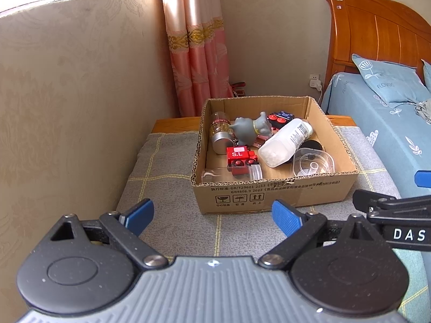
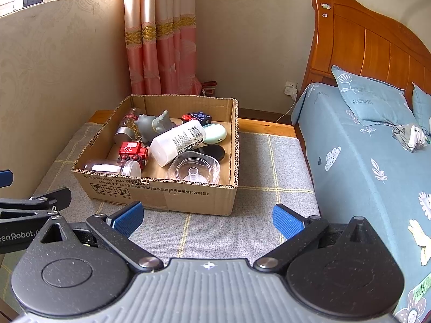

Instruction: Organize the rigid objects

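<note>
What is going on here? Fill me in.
A person holds a hand-held gripper in each hand, both aimed at a cardboard box on a grey checked mat beside the bed. The left hand-held gripper and the right hand-held gripper are open and empty, short of the box. Inside lie a white bottle, a red toy train, a grey figurine, a clear dish and other small items. Nothing is being handled yet.

The cardboard box [image 1: 274, 191] is brown; the toy train [image 1: 239, 156] red, the figurine [image 1: 250, 129] grey. The mat [image 1: 167, 167] is grey with yellow checks, the bedsheet [image 2: 358, 156] blue with white flowers.
</note>
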The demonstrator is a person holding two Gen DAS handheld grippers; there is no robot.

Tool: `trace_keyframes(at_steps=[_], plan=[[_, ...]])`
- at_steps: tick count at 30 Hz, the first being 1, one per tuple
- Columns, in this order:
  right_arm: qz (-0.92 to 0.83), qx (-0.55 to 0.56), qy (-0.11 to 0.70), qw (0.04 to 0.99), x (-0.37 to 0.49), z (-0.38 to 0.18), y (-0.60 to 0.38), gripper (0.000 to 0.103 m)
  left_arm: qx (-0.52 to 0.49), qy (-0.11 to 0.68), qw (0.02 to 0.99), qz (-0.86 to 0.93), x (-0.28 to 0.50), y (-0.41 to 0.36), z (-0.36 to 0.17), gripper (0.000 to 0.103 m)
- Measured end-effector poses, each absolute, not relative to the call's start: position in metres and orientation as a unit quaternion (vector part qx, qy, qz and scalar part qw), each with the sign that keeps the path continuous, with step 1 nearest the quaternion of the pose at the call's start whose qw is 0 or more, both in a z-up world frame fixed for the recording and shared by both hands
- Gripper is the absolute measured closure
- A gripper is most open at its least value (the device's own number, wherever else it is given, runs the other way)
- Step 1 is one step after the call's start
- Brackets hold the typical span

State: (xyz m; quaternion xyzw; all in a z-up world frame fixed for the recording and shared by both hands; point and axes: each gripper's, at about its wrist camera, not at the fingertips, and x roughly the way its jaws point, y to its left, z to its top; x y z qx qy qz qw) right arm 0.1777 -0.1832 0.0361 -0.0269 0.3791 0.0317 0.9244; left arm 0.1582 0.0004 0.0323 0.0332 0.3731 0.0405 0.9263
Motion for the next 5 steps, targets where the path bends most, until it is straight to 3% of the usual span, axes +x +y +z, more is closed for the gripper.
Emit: trace_keyframes(at_steps=[5], plan=[[0.032,-0.027,0.378,0.925,0.1770,0.0368,-0.1842,0.000,0.033,0.373,0.926,0.040,0.1582,0.0004,0.0321,0.008]])
